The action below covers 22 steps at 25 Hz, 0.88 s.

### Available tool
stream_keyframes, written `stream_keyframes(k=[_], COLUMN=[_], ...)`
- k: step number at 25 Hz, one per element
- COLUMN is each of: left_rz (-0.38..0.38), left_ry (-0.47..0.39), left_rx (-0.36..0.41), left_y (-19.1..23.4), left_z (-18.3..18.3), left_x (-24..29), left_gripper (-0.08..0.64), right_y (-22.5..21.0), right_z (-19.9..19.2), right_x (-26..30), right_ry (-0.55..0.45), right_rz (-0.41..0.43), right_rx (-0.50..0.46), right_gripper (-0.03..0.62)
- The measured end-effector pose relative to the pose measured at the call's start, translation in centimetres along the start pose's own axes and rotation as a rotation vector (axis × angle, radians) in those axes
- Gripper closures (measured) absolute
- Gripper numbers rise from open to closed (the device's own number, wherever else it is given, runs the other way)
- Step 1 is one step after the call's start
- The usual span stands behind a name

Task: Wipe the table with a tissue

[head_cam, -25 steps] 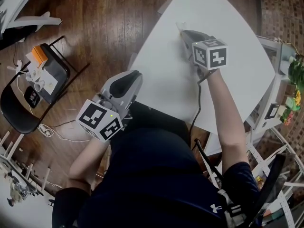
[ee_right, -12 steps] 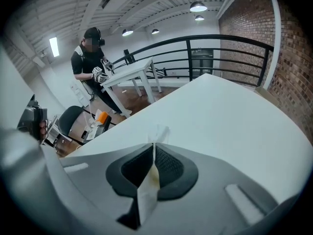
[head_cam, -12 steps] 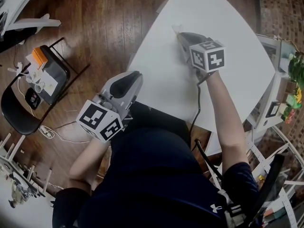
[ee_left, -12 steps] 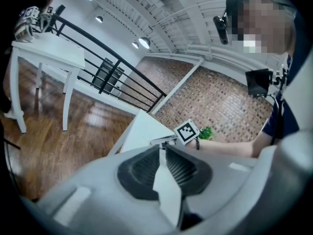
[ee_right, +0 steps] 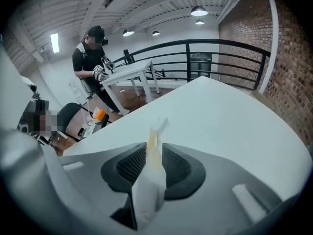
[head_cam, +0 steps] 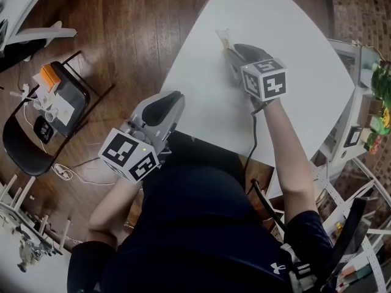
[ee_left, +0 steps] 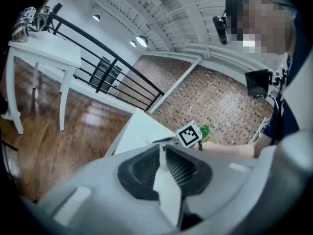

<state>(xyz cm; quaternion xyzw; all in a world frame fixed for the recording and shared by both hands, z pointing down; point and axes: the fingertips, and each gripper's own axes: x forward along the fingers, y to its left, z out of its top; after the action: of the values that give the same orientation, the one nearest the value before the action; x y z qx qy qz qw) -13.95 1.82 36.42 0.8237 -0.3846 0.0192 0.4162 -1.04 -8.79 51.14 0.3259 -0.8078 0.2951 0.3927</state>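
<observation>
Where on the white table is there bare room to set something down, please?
The table is bare beyond the tissue on its far side, and right of the arm toward the shelves. Only the middle is crowded: the right tool stands there, its jaws just opened around the tissue.

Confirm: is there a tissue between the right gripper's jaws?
Yes, the right gripper view shows a yellow-stained tissue standing between the right gripper's jaws, which have just been opening.
</observation>
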Motion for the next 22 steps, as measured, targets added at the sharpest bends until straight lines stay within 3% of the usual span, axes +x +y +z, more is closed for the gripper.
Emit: stream_keyframes(k=[7,12,18,22], left_rz=[0.0,0.01,0.009,0.009], left_ry=[0.005,0.03,0.035,0.041], left_rx=[0.009,0.01,0.029,0.043], left_y=[0.2,-0.3,-0.5,-0.2], left_z=[-0.3,0.1,0.3,0.8], left_x=[-0.2,-0.3,-0.5,-0.7], left_gripper=[0.525,0.526,0.526,0.526], right_y=[-0.4,0.2,-0.5,-2.3], right_z=[0.6,1.8,2.5,2.8], right_x=[1.2,1.8,2.0,1.7], right_ry=[-0.011,-0.008,-0.023,-0.038], right_rz=[-0.087,-0.115,-0.122,-0.178], right_rx=[-0.057,-0.106,-0.067,-0.025], right_gripper=[0.556,0.571,0.572,0.574])
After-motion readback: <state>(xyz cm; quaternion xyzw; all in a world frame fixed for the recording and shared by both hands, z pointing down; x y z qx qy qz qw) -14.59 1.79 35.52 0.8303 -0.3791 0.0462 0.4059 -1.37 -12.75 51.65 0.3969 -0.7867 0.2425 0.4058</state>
